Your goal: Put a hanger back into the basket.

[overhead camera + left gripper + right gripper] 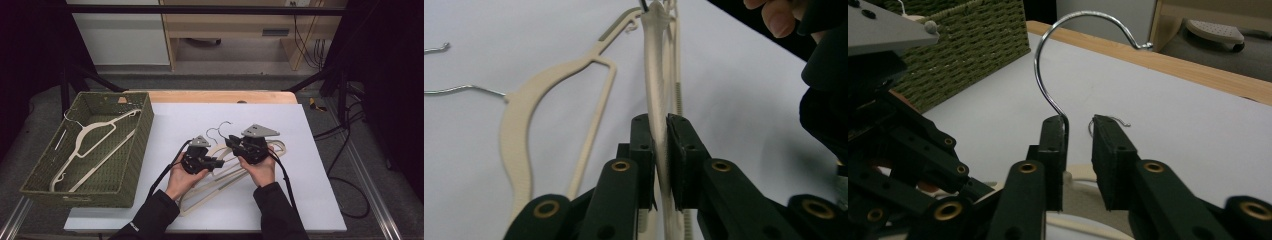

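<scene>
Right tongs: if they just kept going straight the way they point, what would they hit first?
Probably the chrome hanger hook that rises just ahead of the right tongs, against their one jaw. Beyond it lies white table; depth is unclear.

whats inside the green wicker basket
One cream hanger with a metal hook lies flat inside the green wicker basket. The near wall hides the strip of floor just behind it, so anything there cannot be seen.

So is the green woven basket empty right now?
No, a cream hanger lies inside the green basket at the left of the table in the high view.
</scene>
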`<state>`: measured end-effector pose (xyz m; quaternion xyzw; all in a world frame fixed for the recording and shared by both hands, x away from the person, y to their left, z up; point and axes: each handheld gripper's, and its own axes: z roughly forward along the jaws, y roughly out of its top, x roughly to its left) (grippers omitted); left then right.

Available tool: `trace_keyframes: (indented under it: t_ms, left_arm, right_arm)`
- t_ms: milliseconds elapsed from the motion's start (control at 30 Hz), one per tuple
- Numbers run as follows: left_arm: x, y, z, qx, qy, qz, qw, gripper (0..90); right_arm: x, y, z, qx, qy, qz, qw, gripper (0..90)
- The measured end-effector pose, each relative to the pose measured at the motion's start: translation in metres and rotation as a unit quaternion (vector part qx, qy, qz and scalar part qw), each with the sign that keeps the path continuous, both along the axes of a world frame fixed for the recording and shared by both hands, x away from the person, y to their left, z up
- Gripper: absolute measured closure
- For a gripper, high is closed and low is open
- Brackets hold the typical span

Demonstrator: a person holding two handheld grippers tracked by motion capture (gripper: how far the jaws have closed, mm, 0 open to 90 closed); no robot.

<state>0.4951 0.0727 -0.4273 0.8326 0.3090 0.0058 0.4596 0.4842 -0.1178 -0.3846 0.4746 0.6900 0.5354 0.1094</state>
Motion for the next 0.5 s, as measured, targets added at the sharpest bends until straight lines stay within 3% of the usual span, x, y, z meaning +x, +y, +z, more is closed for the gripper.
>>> trace_keyframes:
  t_ms: [133,200,233,333,367,400,433,500]
  left_arm:
    - [-0.012,-0.004,0.007,-0.011,-0.002,-0.018,0.9998,85.5]
    - [-0.017,-0.006,0.009,-0.008,-0.008,-0.024,0.9996,85.8]
    - [-0.022,-0.007,0.012,-0.004,-0.012,-0.026,0.9996,85.9]
    - [-0.025,-0.006,0.015,-0.003,-0.02,-0.027,0.9994,85.9]
    - [-0.029,-0.003,0.019,-0.001,-0.027,-0.028,0.9992,85.9]
    - [-0.029,-0.003,0.019,-0.001,-0.027,-0.028,0.9992,85.9]
    - [-0.031,0.001,0.025,0.0,-0.031,-0.025,0.9992,85.9]
    - [-0.034,0.007,0.031,-0.004,-0.039,-0.023,0.999,85.9]
  right_arm:
    - [-0.02,-0.017,0.005,0.017,-0.006,0.001,0.9998,60.0]
    - [-0.028,-0.025,0.005,0.018,-0.018,-0.003,0.9997,53.7]
    - [-0.036,-0.036,0.006,0.031,-0.029,-0.002,0.9991,48.1]
    - [-0.042,-0.045,0.009,0.049,-0.026,-0.008,0.9984,40.2]
    - [-0.048,-0.053,0.011,0.059,-0.034,-0.01,0.9976,33.5]
    - [-0.048,-0.053,0.011,0.059,-0.034,-0.01,0.9976,33.5]
    - [-0.054,-0.061,0.012,0.068,-0.037,-0.013,0.9969,23.9]
    - [-0.059,-0.067,0.014,0.073,-0.034,-0.017,0.9966,19.8]
